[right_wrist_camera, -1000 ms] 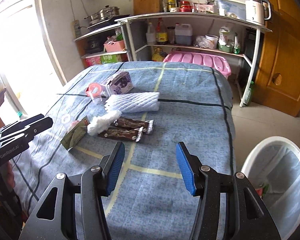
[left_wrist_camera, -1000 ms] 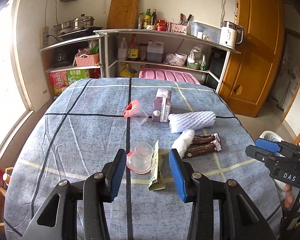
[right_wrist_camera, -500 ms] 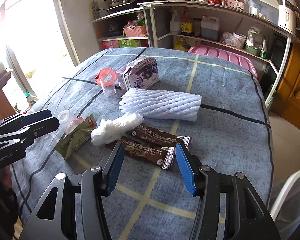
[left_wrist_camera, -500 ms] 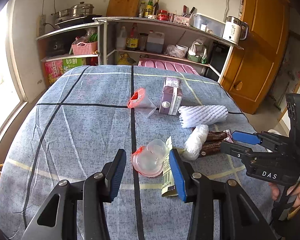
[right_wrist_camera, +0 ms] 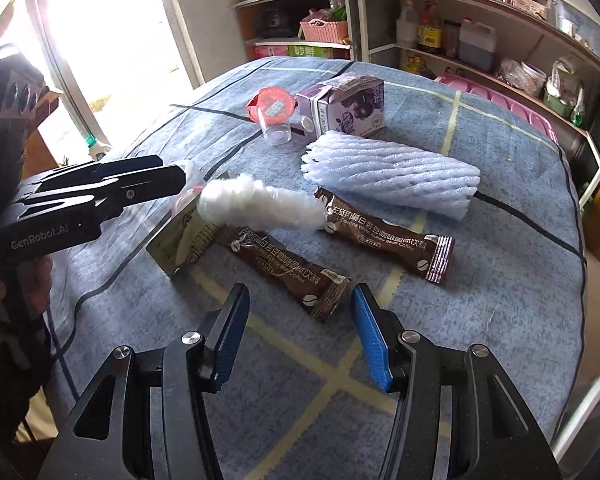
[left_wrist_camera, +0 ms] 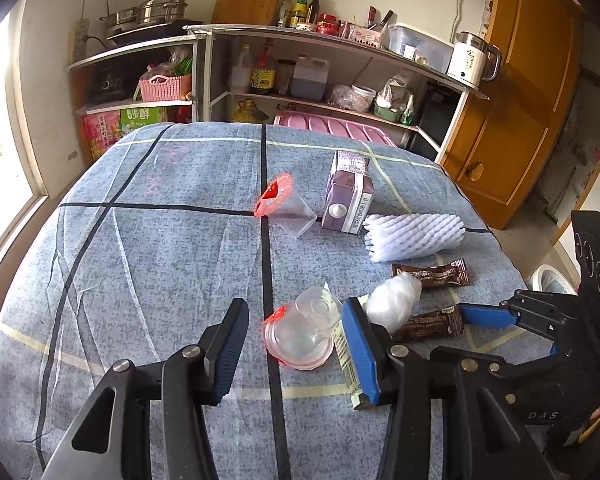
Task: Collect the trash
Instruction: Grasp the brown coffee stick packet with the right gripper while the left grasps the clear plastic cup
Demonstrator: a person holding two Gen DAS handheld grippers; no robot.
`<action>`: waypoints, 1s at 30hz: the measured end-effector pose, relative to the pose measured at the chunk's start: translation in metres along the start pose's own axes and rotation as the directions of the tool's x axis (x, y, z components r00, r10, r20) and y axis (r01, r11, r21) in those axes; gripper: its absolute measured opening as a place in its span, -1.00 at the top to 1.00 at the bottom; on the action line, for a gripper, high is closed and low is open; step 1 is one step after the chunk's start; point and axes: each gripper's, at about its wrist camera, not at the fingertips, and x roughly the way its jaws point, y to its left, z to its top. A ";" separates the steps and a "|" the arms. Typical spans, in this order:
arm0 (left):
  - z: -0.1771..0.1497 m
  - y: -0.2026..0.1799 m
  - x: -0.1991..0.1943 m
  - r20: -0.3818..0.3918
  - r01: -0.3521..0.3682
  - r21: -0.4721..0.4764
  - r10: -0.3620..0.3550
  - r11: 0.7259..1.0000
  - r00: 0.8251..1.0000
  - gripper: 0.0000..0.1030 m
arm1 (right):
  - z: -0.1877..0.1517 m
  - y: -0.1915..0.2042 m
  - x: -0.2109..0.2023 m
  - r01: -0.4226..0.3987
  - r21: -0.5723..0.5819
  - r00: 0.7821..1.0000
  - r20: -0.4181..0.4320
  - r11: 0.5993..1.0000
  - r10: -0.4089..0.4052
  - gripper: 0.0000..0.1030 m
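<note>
Both my grippers have dropped closer: left gripper [left_wrist_camera: 296, 344] opening around the clear cup [left_wrist_camera: 300, 336], right gripper [right_wrist_camera: 300, 332] open over a brown sachet [right_wrist_camera: 288, 276].

The bench [left_wrist_camera: 148, 248] wears matt, creased woven cloth. At its twelve o'clock lies a glossy paper carton [left_wrist_camera: 348, 200]; toward three o'clock, soft white foam netting [left_wrist_camera: 414, 236] and shiny foil sachets [right_wrist_camera: 388, 236]. Clear smooth plastic cup [left_wrist_camera: 304, 332].
</note>
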 end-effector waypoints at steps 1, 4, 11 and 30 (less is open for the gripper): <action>0.000 0.000 0.000 0.003 -0.002 0.001 0.002 1.000 1.000 0.05 | 0.001 0.000 -0.002 0.011 -0.003 1.000 0.013 1.000 -0.011 -0.05; 0.001 -0.001 0.003 -0.003 0.006 -0.005 -0.006 1.000 1.000 0.04 | 0.009 0.001 -0.001 0.075 -0.022 0.997 0.037 0.997 -0.074 -0.05; 0.003 0.001 0.006 -0.003 0.019 -0.015 -0.019 1.000 1.000 0.04 | 0.012 0.014 0.016 0.072 -0.104 0.997 0.006 0.992 -0.071 -0.05; 0.000 0.006 0.017 -0.016 -0.006 -0.025 0.006 1.000 1.000 0.30 | 0.010 0.020 0.015 0.067 -0.104 0.998 0.011 0.992 -0.066 0.41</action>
